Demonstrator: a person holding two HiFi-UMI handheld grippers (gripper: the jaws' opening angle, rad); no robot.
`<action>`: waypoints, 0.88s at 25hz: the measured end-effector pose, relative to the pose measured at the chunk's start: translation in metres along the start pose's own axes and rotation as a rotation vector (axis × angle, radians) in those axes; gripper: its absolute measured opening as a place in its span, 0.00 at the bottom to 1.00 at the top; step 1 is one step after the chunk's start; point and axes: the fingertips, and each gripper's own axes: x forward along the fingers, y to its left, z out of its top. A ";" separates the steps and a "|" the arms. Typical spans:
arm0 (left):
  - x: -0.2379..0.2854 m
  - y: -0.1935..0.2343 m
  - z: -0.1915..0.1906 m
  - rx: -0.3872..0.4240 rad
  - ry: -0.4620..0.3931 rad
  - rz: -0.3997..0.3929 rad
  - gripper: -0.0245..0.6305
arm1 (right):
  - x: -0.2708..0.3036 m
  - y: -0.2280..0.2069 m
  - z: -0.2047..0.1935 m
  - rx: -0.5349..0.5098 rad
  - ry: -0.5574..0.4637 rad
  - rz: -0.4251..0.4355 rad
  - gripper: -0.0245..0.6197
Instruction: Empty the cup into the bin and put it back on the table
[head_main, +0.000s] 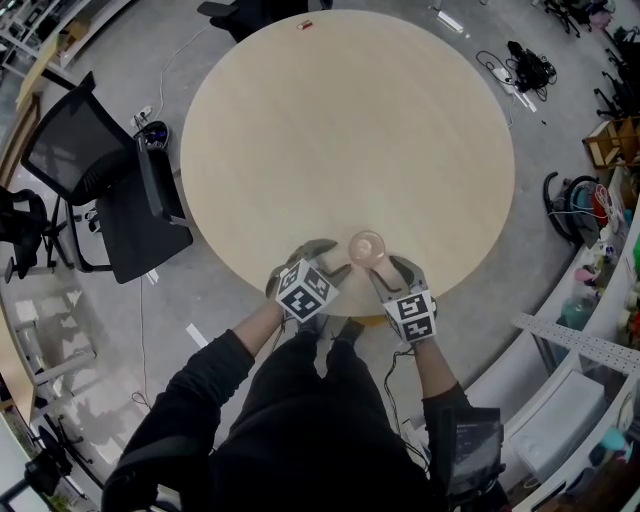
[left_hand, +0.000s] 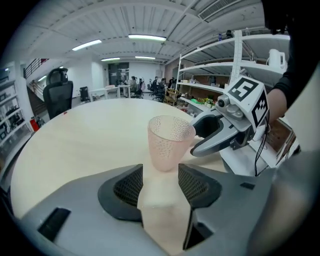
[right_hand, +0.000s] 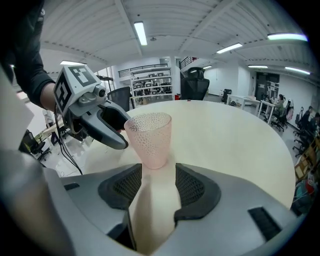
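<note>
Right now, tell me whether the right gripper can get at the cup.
Probably yes. The cup stands upright on the table just ahead of the right gripper, whose jaws are apart, with nothing between. The left gripper sits close on the cup's far side and could crowd it.

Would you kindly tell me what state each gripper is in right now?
Left gripper: open, holding nothing; the pink cup stands just ahead of its jaws.
Right gripper: open, empty, facing the same cup.
</note>
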 end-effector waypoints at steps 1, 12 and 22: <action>-0.004 -0.001 0.000 -0.034 -0.011 -0.003 0.40 | -0.004 -0.002 -0.003 0.024 -0.004 -0.005 0.38; -0.105 -0.068 0.047 -0.424 -0.377 -0.069 0.07 | -0.082 0.042 0.015 0.348 -0.222 0.236 0.06; -0.174 -0.116 0.107 -0.390 -0.563 0.145 0.07 | -0.159 0.068 0.113 0.337 -0.495 0.240 0.06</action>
